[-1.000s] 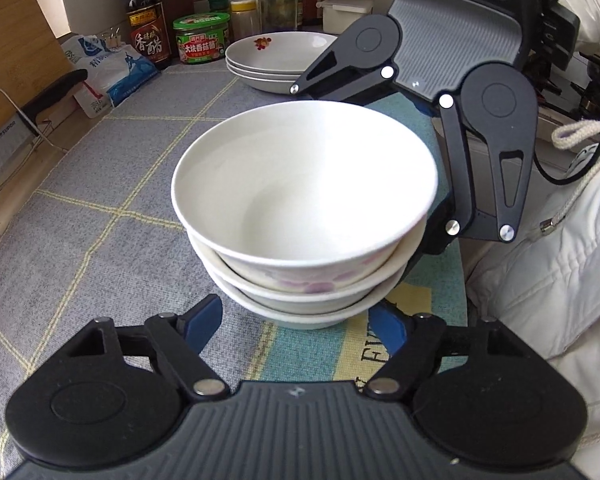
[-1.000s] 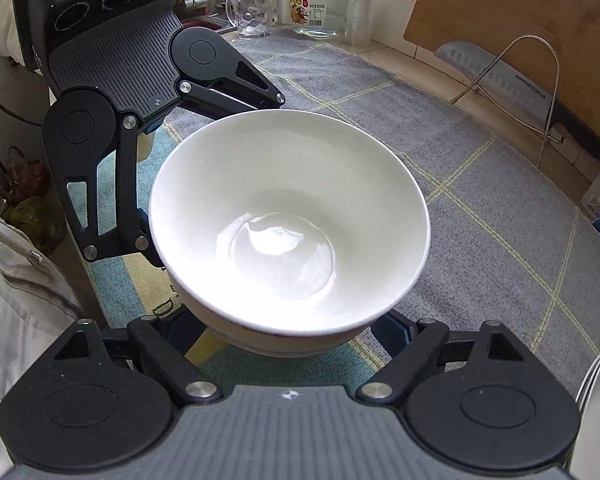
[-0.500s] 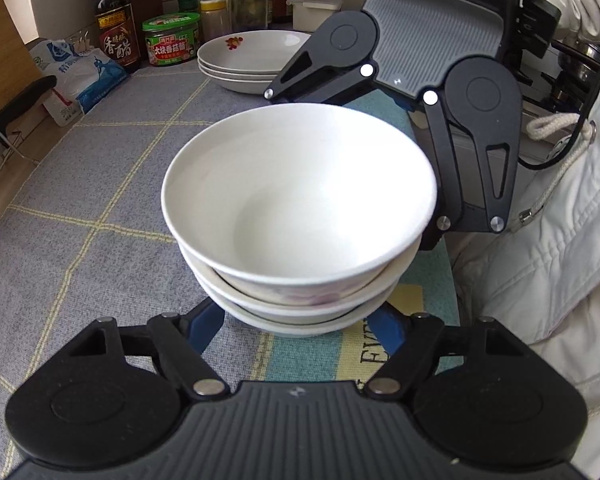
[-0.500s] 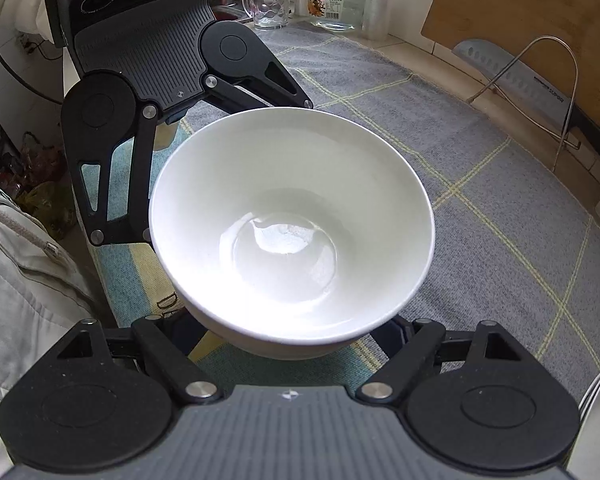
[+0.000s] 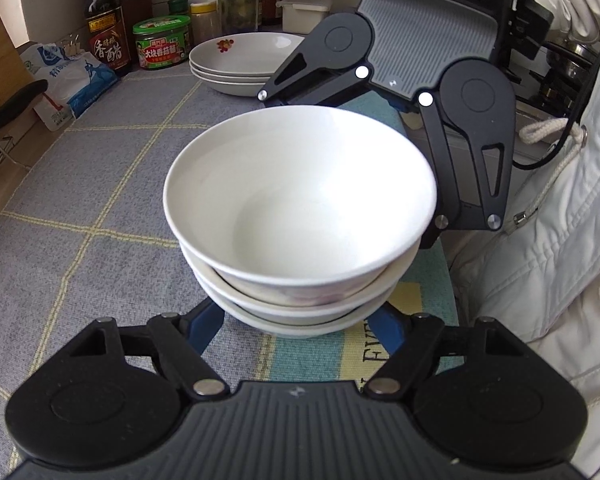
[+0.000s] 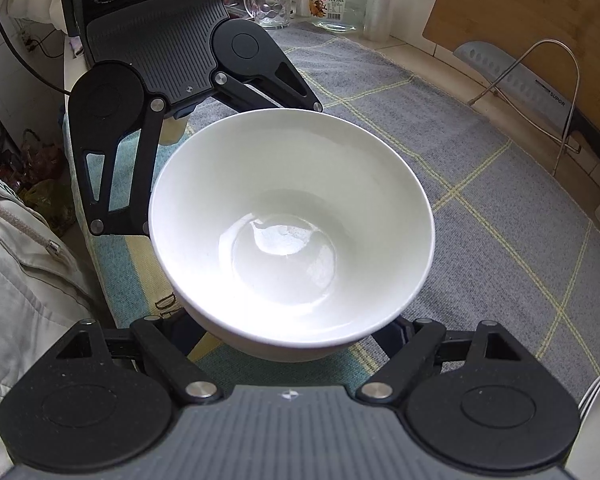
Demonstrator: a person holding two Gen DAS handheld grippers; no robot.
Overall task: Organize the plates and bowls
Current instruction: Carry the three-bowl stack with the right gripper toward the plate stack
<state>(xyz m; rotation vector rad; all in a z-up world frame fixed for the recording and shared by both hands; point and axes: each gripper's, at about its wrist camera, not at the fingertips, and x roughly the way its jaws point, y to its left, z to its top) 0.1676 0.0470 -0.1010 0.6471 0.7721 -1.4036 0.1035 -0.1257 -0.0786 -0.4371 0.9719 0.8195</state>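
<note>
Stack of 3 white ceramic bowls (image 5: 300, 216) on grey checked counter cloth (image 5: 100, 184); left claw (image 5: 296, 320) & right claw (image 6: 296, 332) each pinching stack base from opp. sides.

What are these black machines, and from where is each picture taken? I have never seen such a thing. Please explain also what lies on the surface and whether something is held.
These are not robots. A person in a pale jacket holds one tool in each hand. Each tool has two fingers and a camera looking along them. One picture comes from the left gripper, the other from the right gripper, and each also shows the other tool opposite. Between them, on a grey cloth, is a stack of three white bowls. Both tools' fingers flank the lowest bowl, but the bowls hide whether they press on it. Farther back are plates, a sauce bottle and a green jar. The right view shows a glass mug, a cutting board and a knife.
</note>
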